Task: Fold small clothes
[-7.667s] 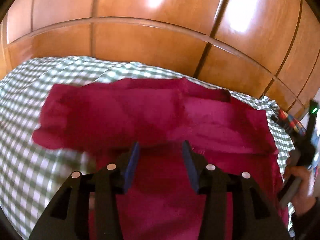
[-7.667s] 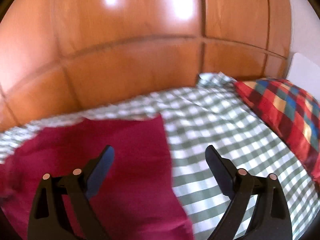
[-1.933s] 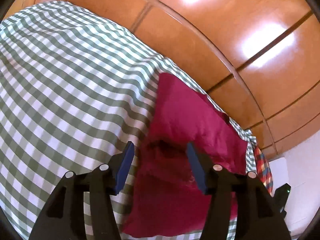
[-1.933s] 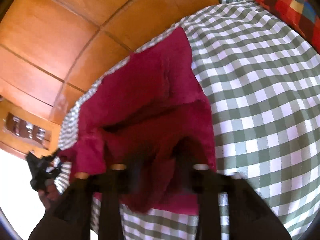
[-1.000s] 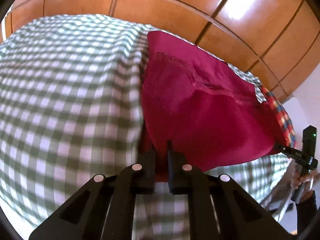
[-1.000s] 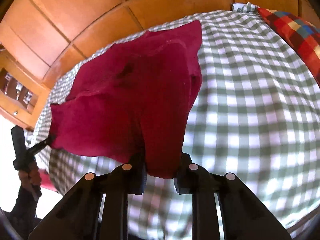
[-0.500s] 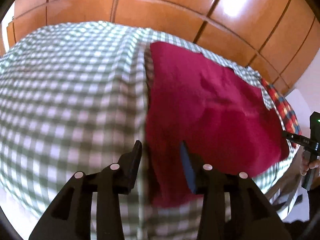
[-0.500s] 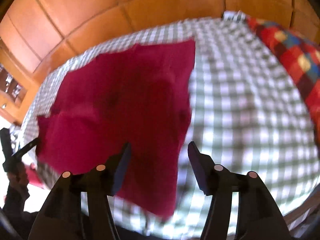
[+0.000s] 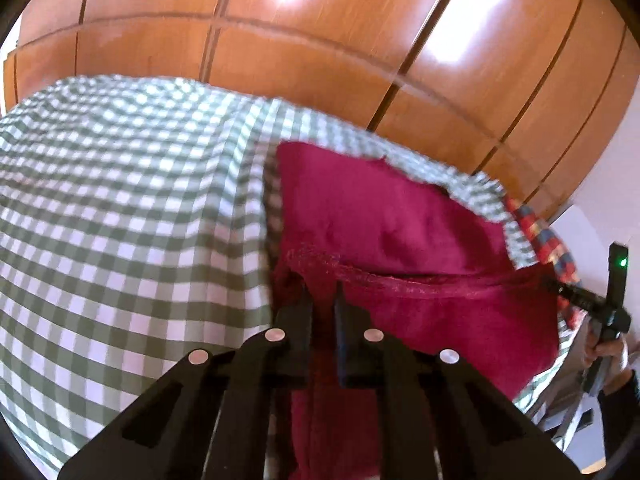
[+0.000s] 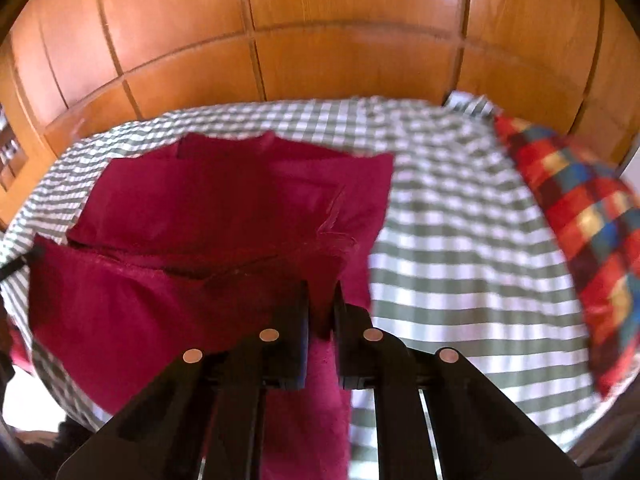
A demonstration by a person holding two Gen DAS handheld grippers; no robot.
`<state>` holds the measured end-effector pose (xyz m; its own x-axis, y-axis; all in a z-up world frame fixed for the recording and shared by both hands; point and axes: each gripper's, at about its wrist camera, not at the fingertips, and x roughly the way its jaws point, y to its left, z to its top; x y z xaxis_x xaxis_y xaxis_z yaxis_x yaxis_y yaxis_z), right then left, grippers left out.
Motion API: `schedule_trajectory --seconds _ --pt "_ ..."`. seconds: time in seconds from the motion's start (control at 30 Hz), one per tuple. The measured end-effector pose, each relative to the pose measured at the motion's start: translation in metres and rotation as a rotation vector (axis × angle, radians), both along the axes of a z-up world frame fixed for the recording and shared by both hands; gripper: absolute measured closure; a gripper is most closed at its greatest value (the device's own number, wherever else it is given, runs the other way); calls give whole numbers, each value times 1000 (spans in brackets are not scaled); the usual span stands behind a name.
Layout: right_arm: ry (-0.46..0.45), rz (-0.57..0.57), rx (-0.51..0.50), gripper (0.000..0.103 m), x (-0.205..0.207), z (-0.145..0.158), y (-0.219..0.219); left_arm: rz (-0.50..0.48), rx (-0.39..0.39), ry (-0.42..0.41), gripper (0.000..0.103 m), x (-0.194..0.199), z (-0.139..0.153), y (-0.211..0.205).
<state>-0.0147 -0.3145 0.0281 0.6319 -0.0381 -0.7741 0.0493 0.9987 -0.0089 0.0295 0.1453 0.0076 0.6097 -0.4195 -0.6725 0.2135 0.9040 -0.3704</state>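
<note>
we have the left gripper [image 9: 320,300] pinching the near left corner of the maroon garment [image 9: 384,220], and the right gripper [image 10: 320,300] has just closed on its near right corner, cloth between the pads. the soft, slightly fuzzy fabric runs its long axis side to side between both tools, its near hem raised, the rest lying ahead on the checked bedspread [image 9: 120,208] toward the far edge by the wooden panels [image 10: 340,20]. a plaid pillow [image 10: 580,220] sits right.

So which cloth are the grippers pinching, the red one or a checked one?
The plain dark red garment. Both grippers are shut on its near edge; the green checked sheet and the multicoloured plaid pillow lie ungripped.
</note>
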Motion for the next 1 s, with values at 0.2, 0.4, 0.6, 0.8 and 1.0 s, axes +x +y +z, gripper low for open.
schedule_trajectory --seconds 0.2,0.4,0.6,0.8,1.0 --pt "-100 0 25 95 10 40 -4 -7 -16 -115 96 8 44 -4" --pt "-132 -83 80 95 72 42 -23 58 26 -139 96 70 59 -16" --pt "-120 -231 56 103 131 23 -46 130 111 -86 96 148 48 -36" --pt "1 -335 142 103 158 -32 -71 177 174 16 96 203 13 -52" --pt "-26 -269 289 103 142 -31 -77 162 248 72 95 211 -18 -65"
